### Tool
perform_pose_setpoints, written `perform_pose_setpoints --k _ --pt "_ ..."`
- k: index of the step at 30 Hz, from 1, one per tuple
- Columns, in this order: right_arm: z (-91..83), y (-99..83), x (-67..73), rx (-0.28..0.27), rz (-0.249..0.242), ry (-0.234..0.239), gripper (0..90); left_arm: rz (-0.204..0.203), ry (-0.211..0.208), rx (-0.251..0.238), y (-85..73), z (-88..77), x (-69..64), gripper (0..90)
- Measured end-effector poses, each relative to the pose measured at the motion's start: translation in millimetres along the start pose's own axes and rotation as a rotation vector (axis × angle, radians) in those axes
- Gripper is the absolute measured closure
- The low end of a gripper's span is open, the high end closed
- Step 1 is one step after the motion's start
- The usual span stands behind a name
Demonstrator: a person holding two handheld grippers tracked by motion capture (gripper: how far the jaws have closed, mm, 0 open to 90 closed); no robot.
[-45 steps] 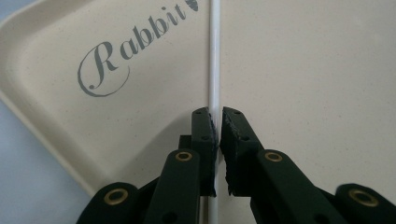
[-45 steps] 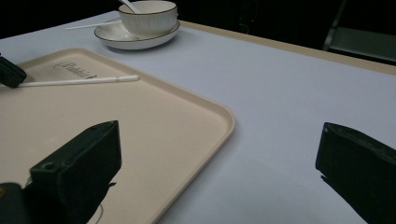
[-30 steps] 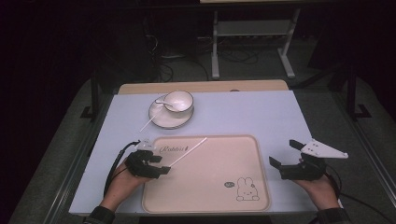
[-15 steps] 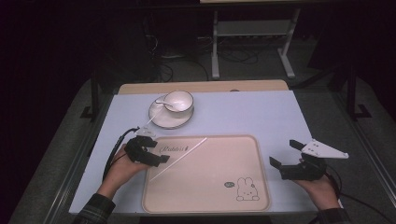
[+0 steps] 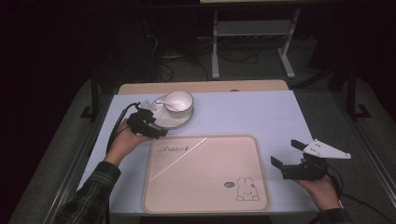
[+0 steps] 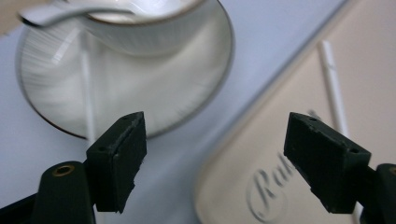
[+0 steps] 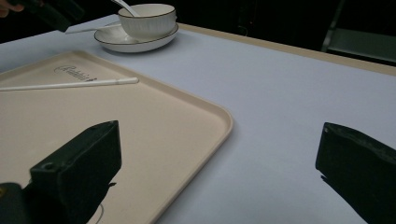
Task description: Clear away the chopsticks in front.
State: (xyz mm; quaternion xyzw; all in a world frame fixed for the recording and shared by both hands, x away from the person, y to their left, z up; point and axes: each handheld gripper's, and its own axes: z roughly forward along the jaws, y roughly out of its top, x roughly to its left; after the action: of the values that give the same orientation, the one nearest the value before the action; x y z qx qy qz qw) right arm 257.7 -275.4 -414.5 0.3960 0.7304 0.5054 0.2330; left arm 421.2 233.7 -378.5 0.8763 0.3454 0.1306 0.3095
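While the left gripper [image 5: 148,125] sits left of centre in the high view, just beside the saucer [image 5: 183,122], its jaws stand wide apart with nothing between them, having just been opening and closing a little. Seen through the left gripper view, the two black jaws frame the saucer [image 6: 154,93] in the upper left, with a thin white stick [image 6: 87,88] lying across its rim there, and the corner of the beige tray [image 6: 243,186] at lower right. A white bowl [image 5: 178,101] with a spoon [image 5: 163,102] in it rests on the saucer, toward the upper middle of the high view. One white chopstick [image 5: 178,158] lies slantwise on the tray [image 5: 210,186], near its printed lettering in the upper left part. At the lower right of the high view, the right gripper [image 5: 292,163] is held off the tray's right edge above the pale blue table [image 5: 252,116], its jaws also spread and empty.
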Motion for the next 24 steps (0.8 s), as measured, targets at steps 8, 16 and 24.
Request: perform_pose_setpoints --k 8,16,24 --pt "-1.4 -0.8 -2.0 -0.004 0.003 -0.001 0.0 -0.038 0.069 0.026 18.2 16.7 32.8 34.3" --pt "-2.0 -1.3 -3.2 -0.006 0.004 0.005 0.0 -0.059 0.15 0.047 22.1 41.1 50.3 50.6" --pt "-1.5 -1.3 -4.0 -0.007 0.009 0.008 0.0 -0.12 0.166 0.041 18.6 60.4 59.2 64.1"
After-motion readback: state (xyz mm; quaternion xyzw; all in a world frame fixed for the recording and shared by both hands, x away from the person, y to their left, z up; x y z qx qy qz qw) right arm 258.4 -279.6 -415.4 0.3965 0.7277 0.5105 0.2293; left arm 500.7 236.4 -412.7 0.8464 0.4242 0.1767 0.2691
